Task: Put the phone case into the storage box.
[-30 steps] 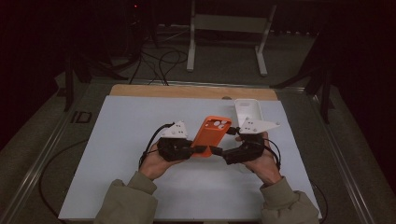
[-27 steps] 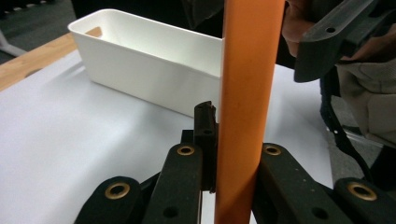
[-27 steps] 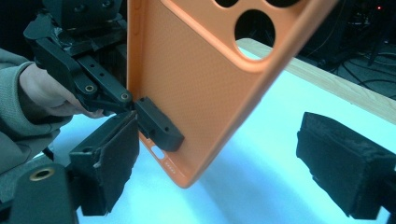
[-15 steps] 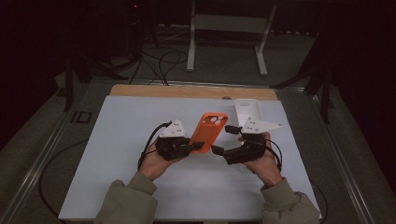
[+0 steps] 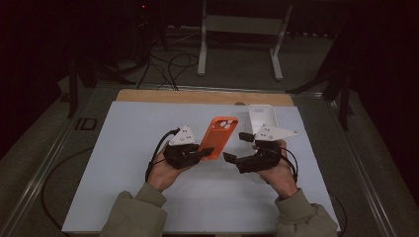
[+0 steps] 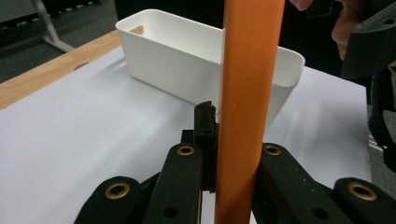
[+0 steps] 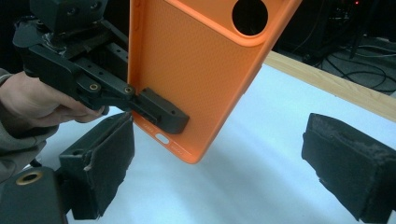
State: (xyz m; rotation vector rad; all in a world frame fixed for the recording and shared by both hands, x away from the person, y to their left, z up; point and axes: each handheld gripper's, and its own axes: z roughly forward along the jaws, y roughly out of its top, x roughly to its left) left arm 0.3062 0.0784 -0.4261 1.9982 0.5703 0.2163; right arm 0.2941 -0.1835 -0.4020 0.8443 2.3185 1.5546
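The left gripper [image 5: 205, 151] has its jaws clamped on the near end of the orange soft-plastic phone case [image 5: 219, 136], which it holds lifted above the surface, camera cut-outs at the far end. The right gripper [image 5: 236, 146] sits just right of the case with jaws wide apart and nothing between them.

The step in hand looks like passing or sharing the case between the grippers. To do it well, the right jaws should close flat on the case's right long edge, clear of the left jaws, and the left grip should hold until the right is firm, since the thin case could bend or swing.

A white rectangular plastic bin [image 5: 262, 118] stands on the white sheet [image 5: 123, 148] covering the wooden surface [image 5: 197, 96], far right. Beyond, the room is dark, with cables and a white metal stand [image 5: 242, 39] on the floor.
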